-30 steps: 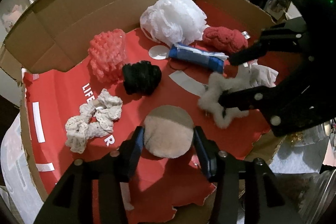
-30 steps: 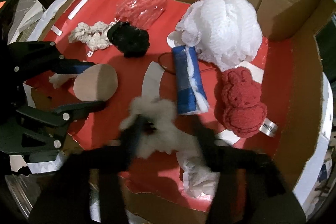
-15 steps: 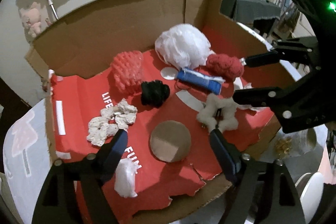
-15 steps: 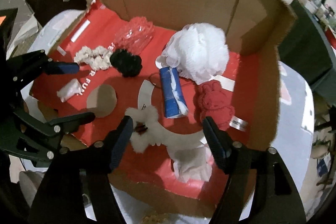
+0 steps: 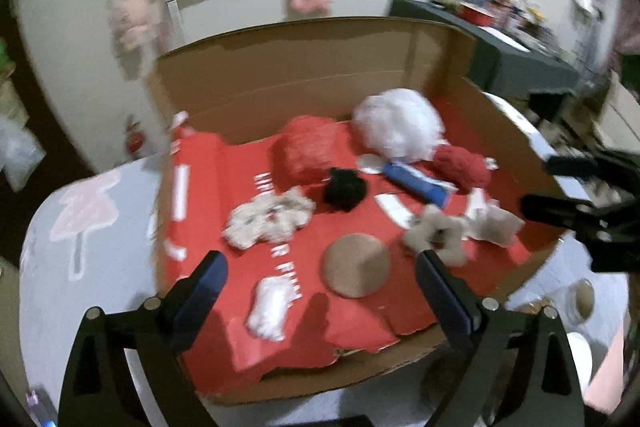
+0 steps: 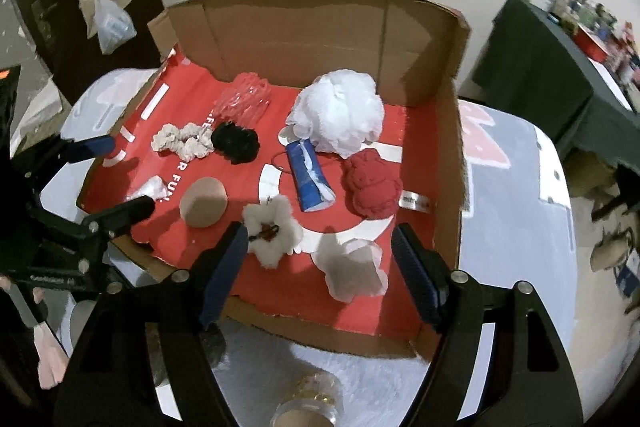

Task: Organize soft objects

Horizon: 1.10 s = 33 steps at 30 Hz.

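Left wrist: cardboard box (image 5: 312, 75) on pale cloth; left gripper (image 5: 320, 279) opening, empty, above tan pad (image 5: 356, 270) | Right wrist: right gripper (image 6: 318, 251) opening, empty; fluffy star (image 6: 272, 229) near box front | Advice: approach next item squarely.

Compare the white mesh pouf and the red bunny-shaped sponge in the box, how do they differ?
The white mesh pouf is white, round and ruffled; the red bunny-shaped sponge is red, with ears and a bumpy outline. The pouf is bulkier and stands taller, while the sponge lies flat. The pouf sits nearer the box's back wall; the sponge lies in front of it. Both rest untouched on the red liner, side by side.
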Tool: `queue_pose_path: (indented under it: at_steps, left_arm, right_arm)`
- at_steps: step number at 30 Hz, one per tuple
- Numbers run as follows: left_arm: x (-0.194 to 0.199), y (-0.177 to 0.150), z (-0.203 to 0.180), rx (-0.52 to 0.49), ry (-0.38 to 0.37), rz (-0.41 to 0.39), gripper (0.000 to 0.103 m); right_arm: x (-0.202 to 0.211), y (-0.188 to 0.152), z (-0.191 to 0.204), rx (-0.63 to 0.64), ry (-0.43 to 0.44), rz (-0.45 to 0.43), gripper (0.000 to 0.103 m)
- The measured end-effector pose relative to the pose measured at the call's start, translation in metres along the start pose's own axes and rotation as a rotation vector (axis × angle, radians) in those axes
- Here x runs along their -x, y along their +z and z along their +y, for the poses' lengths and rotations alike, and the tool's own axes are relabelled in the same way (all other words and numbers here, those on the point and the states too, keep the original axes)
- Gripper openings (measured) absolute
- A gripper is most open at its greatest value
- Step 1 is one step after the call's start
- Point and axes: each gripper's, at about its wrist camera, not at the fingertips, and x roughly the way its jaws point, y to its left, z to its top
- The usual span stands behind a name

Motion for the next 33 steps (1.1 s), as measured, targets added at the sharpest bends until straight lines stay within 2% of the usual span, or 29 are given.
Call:
queue_pose_path:
  at_steps: [6,16,23,33]
  left_arm:
    - [0.001,-0.014,0.002,0.029,0.057,0.004,0.097]
    - [-0.006,-0.029,0.002,0.085,0.05,0.032,0.097]
    - [-0.02,-0.033,0.007,0.109,0.068,0.067,0.097]
    - [-0.022,-0.034,0.011,0.12,0.073,0.064,0.097]
  right_arm:
    - [0.005,-0.014,-0.002,-0.056,0.0,-0.032,0.074]
    - [-0.01,-0.034,0.003,-0.069,-0.065,-0.042,0.074]
    - [-0.022,-0.039,0.001,-0.093,-0.073,-0.032,0.074]
    - [-0.029,-0.045,-0.005,-0.113,-0.086,-0.033,0.074]
